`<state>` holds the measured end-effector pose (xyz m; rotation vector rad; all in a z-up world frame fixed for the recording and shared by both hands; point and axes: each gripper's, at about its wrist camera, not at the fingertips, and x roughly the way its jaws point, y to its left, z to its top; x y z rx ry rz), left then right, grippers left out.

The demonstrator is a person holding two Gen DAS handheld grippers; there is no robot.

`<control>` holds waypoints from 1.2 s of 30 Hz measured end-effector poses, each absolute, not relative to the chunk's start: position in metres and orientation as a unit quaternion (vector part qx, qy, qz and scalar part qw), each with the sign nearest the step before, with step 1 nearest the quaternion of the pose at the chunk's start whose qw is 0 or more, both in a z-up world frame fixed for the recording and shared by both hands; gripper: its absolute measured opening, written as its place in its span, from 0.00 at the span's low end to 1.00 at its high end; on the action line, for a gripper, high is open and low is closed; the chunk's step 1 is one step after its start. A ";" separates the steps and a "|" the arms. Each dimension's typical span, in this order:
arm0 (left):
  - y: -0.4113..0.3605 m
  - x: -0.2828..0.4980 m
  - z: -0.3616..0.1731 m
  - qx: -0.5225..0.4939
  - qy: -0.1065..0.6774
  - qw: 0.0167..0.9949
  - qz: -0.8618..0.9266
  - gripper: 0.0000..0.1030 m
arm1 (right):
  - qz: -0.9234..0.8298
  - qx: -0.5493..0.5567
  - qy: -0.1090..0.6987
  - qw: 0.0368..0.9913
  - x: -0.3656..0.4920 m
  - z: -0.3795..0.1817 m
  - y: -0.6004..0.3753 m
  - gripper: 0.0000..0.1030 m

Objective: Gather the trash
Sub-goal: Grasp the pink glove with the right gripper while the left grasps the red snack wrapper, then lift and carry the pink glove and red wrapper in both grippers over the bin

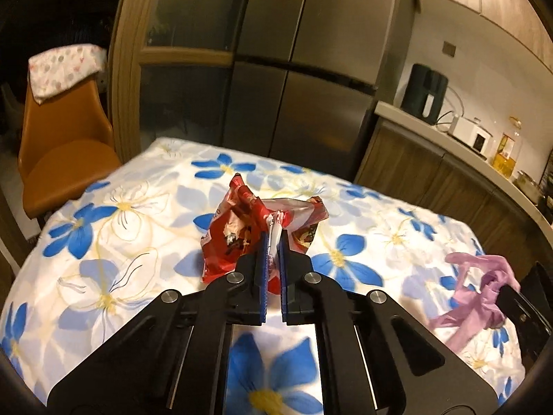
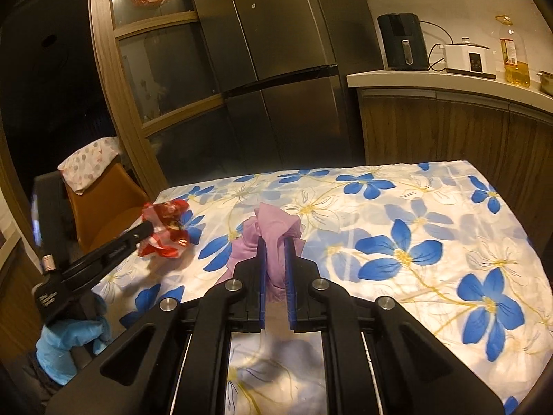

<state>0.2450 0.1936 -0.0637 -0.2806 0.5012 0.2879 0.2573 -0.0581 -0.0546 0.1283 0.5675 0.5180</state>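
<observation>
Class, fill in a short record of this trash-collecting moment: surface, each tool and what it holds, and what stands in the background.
surface: table under a floral cloth
left tool: shut on the red snack wrapper
right tool: shut on the purple plastic bag
left hand: in a blue glove
background: orange chair, steel fridge, counter with an air fryer and an oil bottle

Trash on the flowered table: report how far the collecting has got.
Done: nothing visibly binned; no bin is in view. In hand: the left gripper is shut on the red snack wrapper, and the right gripper is shut on the purple plastic bag. Left: carrying both off the flowered tablecloth; no other litter shows.
</observation>
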 end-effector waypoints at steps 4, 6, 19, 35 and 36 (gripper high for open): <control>0.168 0.226 -0.050 -0.134 0.228 0.955 0.132 0.04 | 0.249 0.064 0.267 0.929 0.247 -0.047 -0.075 0.09; 0.150 0.220 -0.043 -0.130 0.222 0.959 0.120 0.04 | 0.247 0.065 0.262 0.931 0.242 -0.043 -0.084 0.09; 0.040 0.223 -0.023 -0.094 0.222 0.970 0.038 0.04 | 0.174 0.076 0.239 0.952 0.214 -0.025 -0.172 0.09; -0.095 0.248 -0.011 -0.044 0.222 0.971 -0.079 0.04 | 0.065 0.090 0.210 0.971 0.199 -0.014 -0.278 0.09; -0.102 0.249 -0.011 -0.042 0.221 0.971 -0.086 0.04 | 0.059 0.090 0.208 0.972 0.199 -0.013 -0.283 0.09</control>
